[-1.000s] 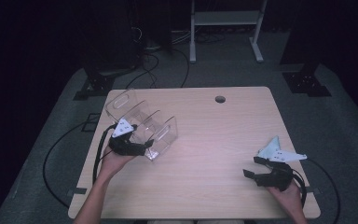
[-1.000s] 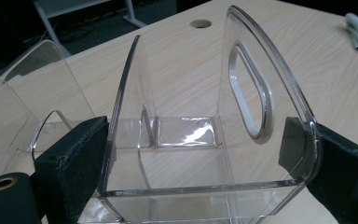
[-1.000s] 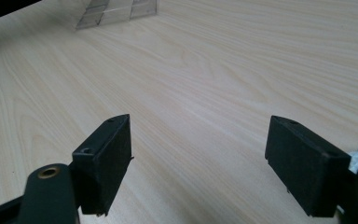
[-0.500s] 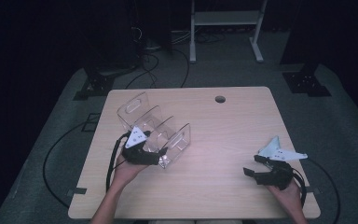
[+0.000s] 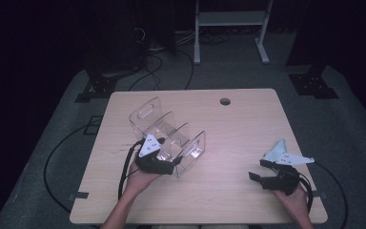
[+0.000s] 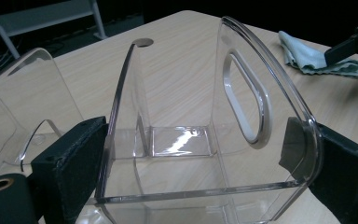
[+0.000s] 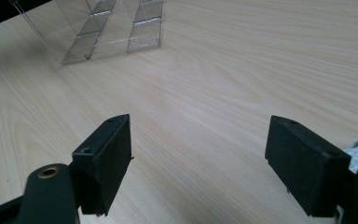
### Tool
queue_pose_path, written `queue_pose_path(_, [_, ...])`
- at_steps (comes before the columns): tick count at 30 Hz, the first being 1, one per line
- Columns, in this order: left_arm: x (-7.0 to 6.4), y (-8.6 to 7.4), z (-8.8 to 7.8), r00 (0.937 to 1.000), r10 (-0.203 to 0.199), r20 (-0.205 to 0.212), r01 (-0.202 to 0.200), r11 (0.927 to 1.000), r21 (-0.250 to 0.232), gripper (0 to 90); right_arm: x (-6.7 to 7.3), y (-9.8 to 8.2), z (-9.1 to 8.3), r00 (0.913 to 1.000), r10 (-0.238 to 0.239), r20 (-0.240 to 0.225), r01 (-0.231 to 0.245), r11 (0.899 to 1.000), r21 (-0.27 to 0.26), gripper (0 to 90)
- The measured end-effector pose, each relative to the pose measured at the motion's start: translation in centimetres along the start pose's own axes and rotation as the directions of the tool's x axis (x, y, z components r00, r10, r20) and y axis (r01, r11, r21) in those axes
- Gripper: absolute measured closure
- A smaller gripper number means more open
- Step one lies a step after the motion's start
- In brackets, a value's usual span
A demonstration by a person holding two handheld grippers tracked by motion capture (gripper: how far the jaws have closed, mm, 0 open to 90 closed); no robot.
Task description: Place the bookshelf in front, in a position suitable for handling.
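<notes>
Left of table centre, acrylic organizer (image 5: 167, 138) is sitting on the wooden table (image 5: 238, 129), clear w/ several upright dividers and a slotted handle panel at its far end. L gripper (image 5: 164, 164) is clamping the organizer's near end wall: in left gripper view both black pads are pressing outside faces of the clear wall (image 6: 205, 191), so jaws are clenched on it, prob. to drag or reposition the whole unit w/o tipping. Hand is holding low at the near edge, keeping base flat on table.

R gripper (image 5: 257, 171) is hovering well right of the organizer, near the table's right edge, jaws spread wide, nothing between them in right gripper view. Seems to be waiting. Blue-green cloth (image 5: 277, 151) is lying just beyond the R gripper, far right of organizer; likely for wiping the acrylic next (judgement only).
</notes>
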State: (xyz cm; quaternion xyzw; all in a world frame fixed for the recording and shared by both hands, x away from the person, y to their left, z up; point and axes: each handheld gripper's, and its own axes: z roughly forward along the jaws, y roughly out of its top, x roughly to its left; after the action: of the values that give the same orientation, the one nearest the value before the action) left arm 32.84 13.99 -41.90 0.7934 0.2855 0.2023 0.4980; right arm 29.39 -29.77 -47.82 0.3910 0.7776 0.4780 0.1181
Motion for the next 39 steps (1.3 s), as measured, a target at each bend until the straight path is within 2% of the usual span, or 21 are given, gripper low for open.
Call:
queue_pose_path(5, [-1.0, 0.3, 0.6, 0.9999, 0.003, 0.012, -0.003, 1.0, 0.002, 5.8, -0.1, -0.1, -0.1, 1.0, 0.002, 0.002, -0.002, 1.0, -0.005, 21.9])
queue_pose_path(10, [-2.0, 0.6, 1.1, 0.9987, 0.014, 0.048, -0.014, 0.9999, -0.002, 5.6, 0.1, -0.1, 0.0, 1.0, -0.006, 0.002, 0.006, 1.0, 0.006, 22.0])
queue_pose_path(17, [-2.4, 0.6, 1.2, 0.997, 0.014, 0.076, -0.014, 0.9999, -0.008, 3.8, 0.0, -0.2, 0.0, 0.9999, -0.012, 0.0, 0.012, 1.0, 0.009, 22.0])
queue_pose_path(19, [-2.3, 0.5, 0.7, 0.9966, -0.004, 0.082, 0.006, 0.9994, -0.033, 2.9, 0.0, -0.1, 0.0, 1.0, -0.008, 0.002, 0.008, 1.0, 0.007, 22.0])
queue_pose_path(27, [-2.4, 0.8, -0.6, 0.9954, -0.007, 0.096, 0.014, 0.9978, -0.065, 1.3, 0.1, -0.1, 0.0, 0.9999, -0.016, 0.001, 0.016, 1.0, 0.003, 22.0])
queue_pose_path(28, [-2.4, 0.9, -1.2, 0.9945, -0.012, 0.104, 0.021, 0.996, -0.087, 1.3, 0.0, -0.1, -0.1, 0.9999, -0.014, 0.001, 0.014, 1.0, -0.003, 22.0])
queue_pose_path(30, [-2.3, 0.9, -1.8, 0.9961, 0.006, 0.088, 0.002, 0.9956, -0.094, 1.0, 0.1, -0.1, -0.3, 0.9999, -0.013, 0.005, 0.013, 1.0, -0.008, 22.3])
queue_pose_path(33, [-2.1, 0.6, -2.3, 0.9972, 0.006, 0.075, 0.001, 0.9952, -0.098, 0.1, 0.0, 0.0, -0.3, 0.9999, -0.014, 0.005, 0.014, 1.0, -0.015, 22.3])
queue_pose_path(34, [-1.7, 0.2, -2.8, 0.9986, 0.003, 0.053, 0.002, 0.9957, -0.092, 0.0, 0.0, 0.0, -0.2, 0.9999, -0.014, 0.004, 0.014, 1.0, -0.015, 22.2])
queue_pose_path(36, [-1.2, -0.3, -3.1, 0.9991, -0.013, 0.041, 0.017, 0.9958, -0.091, 0.0, 0.1, 0.0, -0.1, 0.9999, -0.017, 0.002, 0.017, 1.0, -0.011, 22.2])
queue_pose_path(39, [-0.8, -0.8, -3.3, 0.9996, -0.014, 0.024, 0.016, 0.9966, -0.08, 0.0, 0.1, 0.1, -0.1, 0.9998, -0.021, 0.002, 0.021, 1.0, -0.006, 22.2])
